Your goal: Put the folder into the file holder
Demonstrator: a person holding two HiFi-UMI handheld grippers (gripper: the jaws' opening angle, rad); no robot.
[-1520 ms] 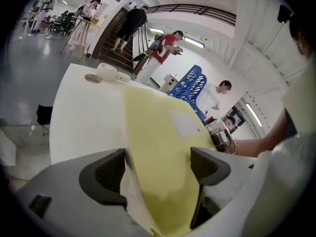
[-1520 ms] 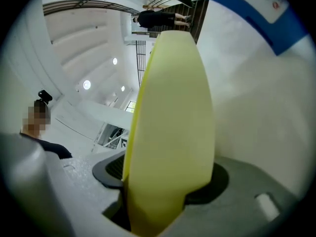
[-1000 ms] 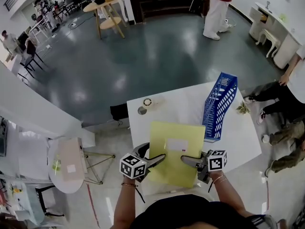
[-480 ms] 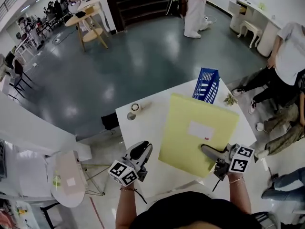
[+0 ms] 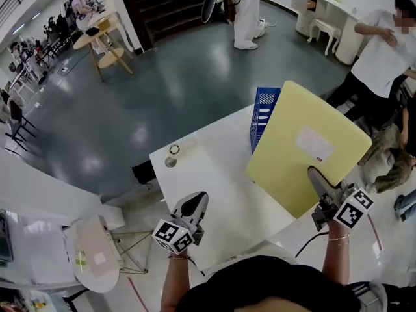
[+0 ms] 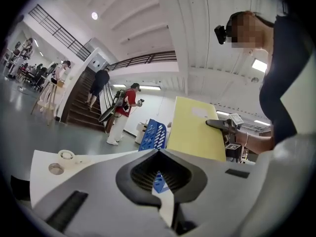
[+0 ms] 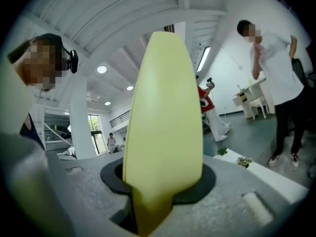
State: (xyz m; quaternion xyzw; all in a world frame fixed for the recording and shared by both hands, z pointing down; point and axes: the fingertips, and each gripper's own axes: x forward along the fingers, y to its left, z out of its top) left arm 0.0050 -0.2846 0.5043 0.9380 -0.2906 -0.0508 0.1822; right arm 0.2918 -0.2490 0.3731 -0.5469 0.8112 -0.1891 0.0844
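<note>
The left gripper (image 5: 196,200) hovers over the near left part of the white table (image 5: 214,174), its jaws just brought together with nothing between them. The right gripper (image 5: 315,175), at the near right, is clamped on the near edge of the yellow folder (image 5: 292,138). The folder is held tilted, clear of the table, and its left edge overlaps the blue file holder (image 5: 261,112), which stands at the table's far side. A tape roll (image 5: 174,149) lies at the far left
</note>
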